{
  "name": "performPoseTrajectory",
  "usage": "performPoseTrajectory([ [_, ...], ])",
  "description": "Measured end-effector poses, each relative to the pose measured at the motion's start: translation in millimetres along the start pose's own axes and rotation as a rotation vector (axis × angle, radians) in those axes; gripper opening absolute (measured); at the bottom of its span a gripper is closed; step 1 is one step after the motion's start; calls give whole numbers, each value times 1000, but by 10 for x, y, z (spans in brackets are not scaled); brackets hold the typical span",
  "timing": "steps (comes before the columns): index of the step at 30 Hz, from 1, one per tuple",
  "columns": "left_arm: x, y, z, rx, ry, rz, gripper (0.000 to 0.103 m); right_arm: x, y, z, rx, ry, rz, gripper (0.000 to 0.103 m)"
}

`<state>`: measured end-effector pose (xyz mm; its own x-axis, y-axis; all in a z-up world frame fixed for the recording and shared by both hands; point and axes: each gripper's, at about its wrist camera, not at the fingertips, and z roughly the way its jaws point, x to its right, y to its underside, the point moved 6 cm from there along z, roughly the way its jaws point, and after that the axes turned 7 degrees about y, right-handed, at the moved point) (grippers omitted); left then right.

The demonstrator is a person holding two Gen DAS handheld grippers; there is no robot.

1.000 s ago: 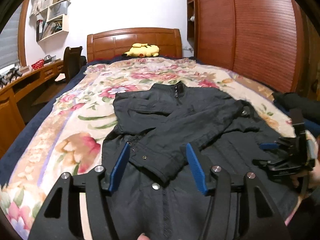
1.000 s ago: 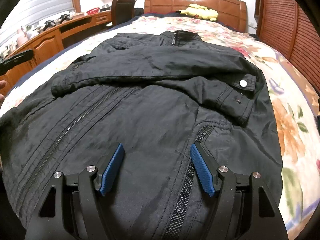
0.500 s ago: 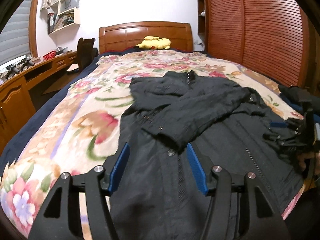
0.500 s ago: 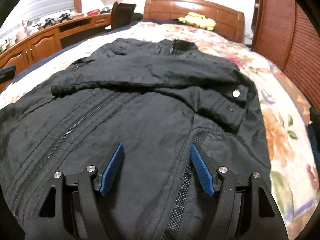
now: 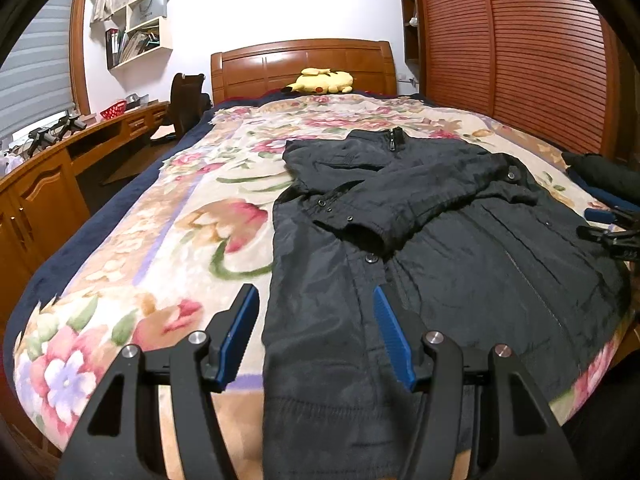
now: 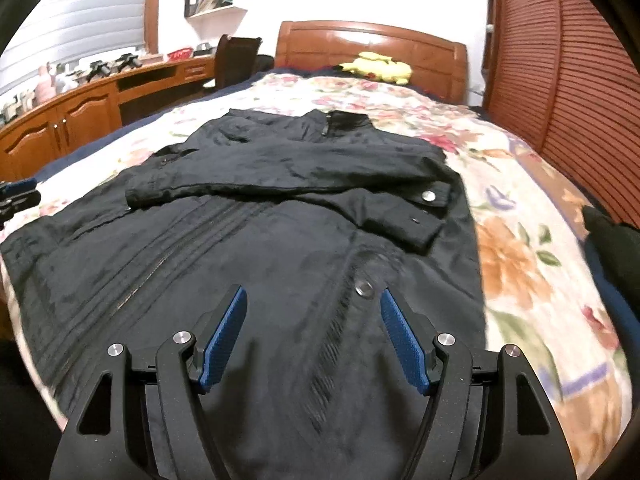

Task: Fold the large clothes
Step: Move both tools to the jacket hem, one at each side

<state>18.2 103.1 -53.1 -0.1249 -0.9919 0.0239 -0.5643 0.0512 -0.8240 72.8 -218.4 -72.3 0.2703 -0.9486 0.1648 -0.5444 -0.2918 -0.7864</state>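
- The black jacket (image 5: 460, 264): its bottom hem runs off the lower edge of the left wrist view, behind the black finger frames.
- In the right wrist view the jacket's lower part (image 6: 280, 320) is likewise cut off at the bottom, and its surface is smeared by blur.
- The right gripper (image 5: 612, 228) shows only as a sliver at the right edge of the left wrist view.
- The left gripper (image 6: 16, 196) is clipped at the left edge of the right wrist view.
- A dark bundle (image 5: 604, 174) at the right edge is cut off; what it is cannot be told.
- Small items on the desk (image 6: 100, 66), upper left, are too small to identify.
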Motion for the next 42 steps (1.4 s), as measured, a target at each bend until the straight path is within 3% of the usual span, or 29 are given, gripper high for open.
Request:
performPoseTrajectory([
  [8,-82,147,-60,-18,-1,-35,59,262,148,-312,-12,68,-3,71],
  [17,-230,320,-84,-44,-57,-39,59,456,230,-571,-14,85,-5,71],
  [32,-295,470,49,-103,-114,-54,59,668,607,-569,-91,26,17,71],
  [42,-153,480,130,-134,-97,-14,59,589,820,-523,-130,-19,5,71],
])
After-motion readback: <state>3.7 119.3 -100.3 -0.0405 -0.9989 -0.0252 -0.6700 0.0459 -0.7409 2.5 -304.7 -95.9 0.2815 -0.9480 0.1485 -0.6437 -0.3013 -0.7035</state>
